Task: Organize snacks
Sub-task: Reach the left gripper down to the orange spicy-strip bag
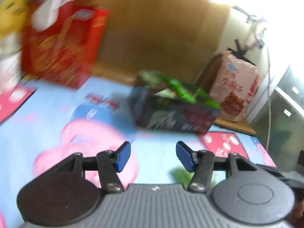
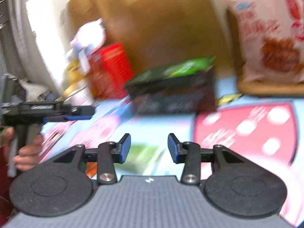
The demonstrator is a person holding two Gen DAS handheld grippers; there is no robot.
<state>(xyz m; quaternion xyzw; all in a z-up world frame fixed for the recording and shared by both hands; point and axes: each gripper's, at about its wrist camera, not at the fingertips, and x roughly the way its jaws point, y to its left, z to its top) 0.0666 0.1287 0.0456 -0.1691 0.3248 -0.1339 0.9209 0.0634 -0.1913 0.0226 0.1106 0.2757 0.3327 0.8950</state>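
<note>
Cartoon-printed blue bedding point(image 1: 57, 102) spreads under both grippers, blurred. Left gripper point(image 1: 153, 156) has its jaws apart with nothing between them; ahead of its fingers sits a dark snack box point(image 1: 171, 114), a green packet point(image 1: 180, 89) on top. Right gripper point(image 2: 149, 148) is likewise parted and empty, a pink snack bag point(image 2: 269, 38) ahead to its right, a red box point(image 2: 112, 70) ahead left.

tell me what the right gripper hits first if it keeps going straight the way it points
Probably the dark box with the green packet on top, dead ahead of the right gripper; only bare cartoon sheet lies between. Blur makes depth uncertain.
</note>
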